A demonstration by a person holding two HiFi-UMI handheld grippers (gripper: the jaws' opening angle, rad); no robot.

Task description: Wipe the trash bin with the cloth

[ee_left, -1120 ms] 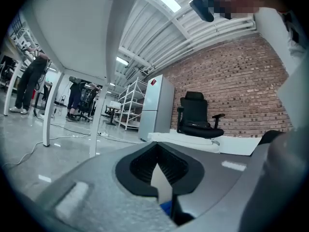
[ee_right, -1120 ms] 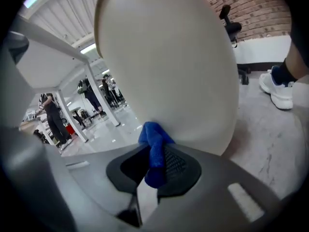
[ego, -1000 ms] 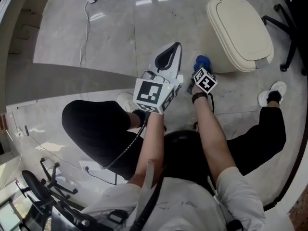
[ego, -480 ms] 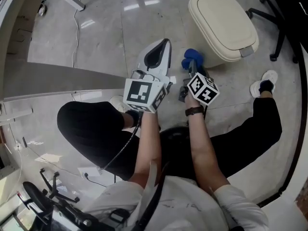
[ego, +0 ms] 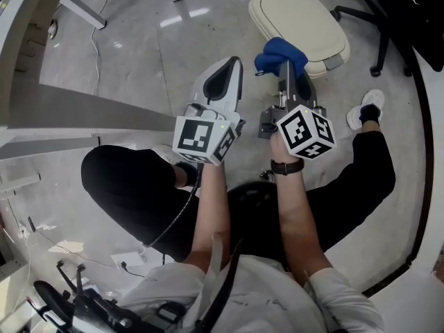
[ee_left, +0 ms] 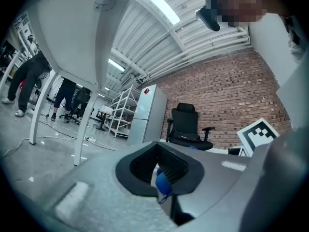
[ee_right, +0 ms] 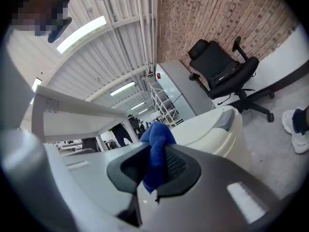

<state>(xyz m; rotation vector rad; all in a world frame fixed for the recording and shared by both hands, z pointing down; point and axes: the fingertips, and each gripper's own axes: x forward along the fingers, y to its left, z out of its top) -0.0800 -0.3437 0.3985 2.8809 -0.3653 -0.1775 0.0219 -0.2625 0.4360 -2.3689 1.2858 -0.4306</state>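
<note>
1. Pale polished floor (ego: 139, 54) spreads round the cream trash bin (ego: 298, 16), whose lid is down. We cannot see the bin's near side, which is hidden behind the blue cloth (ego: 277, 50).
2. Right of the bin, a black office chair (ego: 371, 19) is cut off by the frame edge, so only its legs show from the head view.
3. Our right tongs (ego: 285, 68) are clamped on the bunched cloth just in front of the bin. We cannot tell whether the cloth touches it.
4. Our left tongs (ego: 234, 64), left of the bin and apart from it, have their jaws closed together. A small blue scrap (ee_left: 161, 182) shows at their seam, too small to identify.
5. Farther left of the bin, a grey tabletop (ego: 41, 106) runs out of frame.
</note>
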